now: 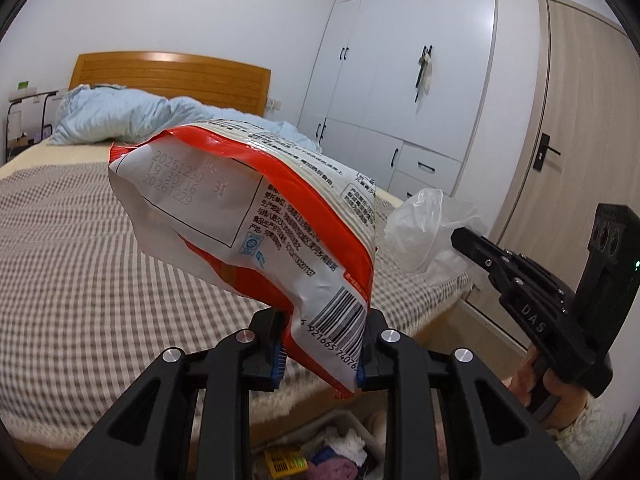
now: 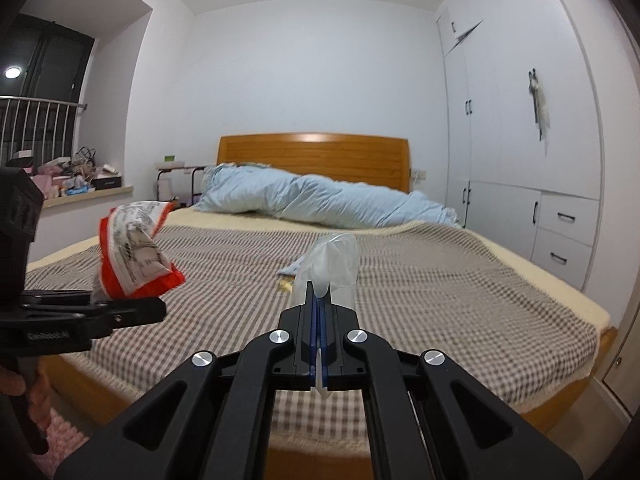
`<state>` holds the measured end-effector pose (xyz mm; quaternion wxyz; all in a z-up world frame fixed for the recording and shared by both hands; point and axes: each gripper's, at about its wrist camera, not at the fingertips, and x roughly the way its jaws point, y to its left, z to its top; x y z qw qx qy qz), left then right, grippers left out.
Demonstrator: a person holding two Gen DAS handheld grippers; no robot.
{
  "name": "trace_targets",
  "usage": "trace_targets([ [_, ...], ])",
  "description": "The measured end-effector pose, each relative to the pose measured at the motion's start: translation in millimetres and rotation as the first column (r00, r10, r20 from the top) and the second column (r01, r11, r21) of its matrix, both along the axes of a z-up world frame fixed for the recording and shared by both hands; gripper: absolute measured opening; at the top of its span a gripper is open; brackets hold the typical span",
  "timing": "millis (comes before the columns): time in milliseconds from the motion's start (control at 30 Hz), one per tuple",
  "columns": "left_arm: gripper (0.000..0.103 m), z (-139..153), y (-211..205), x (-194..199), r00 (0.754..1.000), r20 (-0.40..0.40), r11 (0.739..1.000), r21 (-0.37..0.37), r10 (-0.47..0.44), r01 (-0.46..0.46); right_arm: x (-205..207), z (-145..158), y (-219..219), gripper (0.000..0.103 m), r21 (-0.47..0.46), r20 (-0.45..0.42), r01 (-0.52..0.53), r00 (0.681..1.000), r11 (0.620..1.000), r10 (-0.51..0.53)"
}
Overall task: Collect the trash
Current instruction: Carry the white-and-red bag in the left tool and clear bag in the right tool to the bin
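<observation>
Now, left wrist view: the left gripper (image 1: 320,350) is clamped on a red-and-white snack bag (image 1: 256,216), raised above the checked bedspread (image 1: 80,264).
Beside it: the right gripper (image 1: 460,238), gripped by a hand (image 1: 548,390) from below, pinches a clear plastic bag (image 1: 428,232).
Below: a bin (image 1: 320,452) with scraps.
Right wrist view: the right gripper's fingers are pressed together on the clear plastic bag, pointing toward the headboard (image 2: 314,154).
Left side: the left gripper juts in level, snack bag upright.

Left tongs (image 1: 320,354) clamped, partly apart; right tongs (image 2: 319,320) pinched fully together; both aimed slightly downward.
</observation>
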<state>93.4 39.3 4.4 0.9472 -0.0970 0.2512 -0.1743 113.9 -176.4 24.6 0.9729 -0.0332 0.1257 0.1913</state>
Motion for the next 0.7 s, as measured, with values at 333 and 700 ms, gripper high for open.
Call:
trace_targets([
  [333,0.022,-47,-7,-30,0.997,-0.073,0.999,-0.002,-0.035,0.035,-24,-33,-2,0.001,-0.031,-0.125,-0.035,0.992,0.999,0.031],
  [700,0.022,-102,-19,-50,0.981,-0.182,0.997,-0.011,-0.074,0.073,-47,-80,-5,0.001,-0.063,-0.297,-0.039,0.955,0.997,0.019],
])
